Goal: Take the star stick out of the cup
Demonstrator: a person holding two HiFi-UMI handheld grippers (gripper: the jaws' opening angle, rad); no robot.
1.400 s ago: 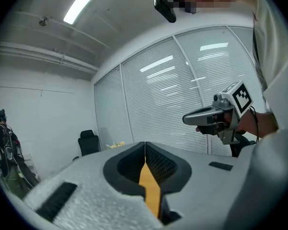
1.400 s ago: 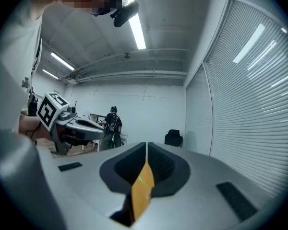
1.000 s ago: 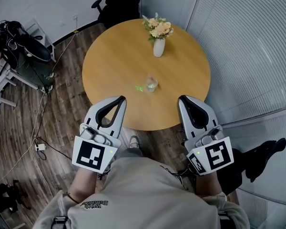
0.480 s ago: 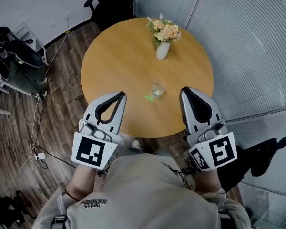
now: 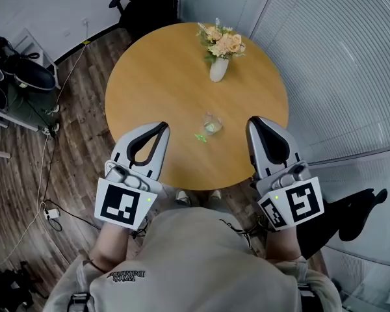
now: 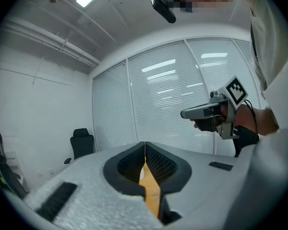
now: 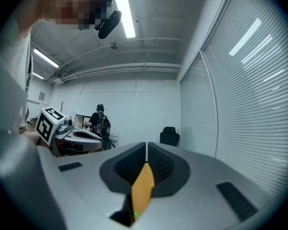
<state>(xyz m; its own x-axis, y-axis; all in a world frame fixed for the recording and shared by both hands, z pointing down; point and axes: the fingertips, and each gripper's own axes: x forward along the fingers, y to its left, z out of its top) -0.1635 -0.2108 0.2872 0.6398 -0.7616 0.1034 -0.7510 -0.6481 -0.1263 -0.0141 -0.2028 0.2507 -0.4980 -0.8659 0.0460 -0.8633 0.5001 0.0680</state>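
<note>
Left gripper (image 5: 161, 129): fingers pressed together, empty, at the near rim of the bench (image 5: 156, 77).
Right gripper (image 5: 254, 123): fingers pressed together too, nothing held.
Cup (image 5: 212, 123): clear, upright, untouched.
Star stick (image 5: 199, 137): green star at the cup's near-left side; it seems to lean out, too small to be sure.
Change: both grippers have crept forward, and the cup now sits between them, just ahead.
Meaning: approach only; 1 gripper must open before any grab.
</note>
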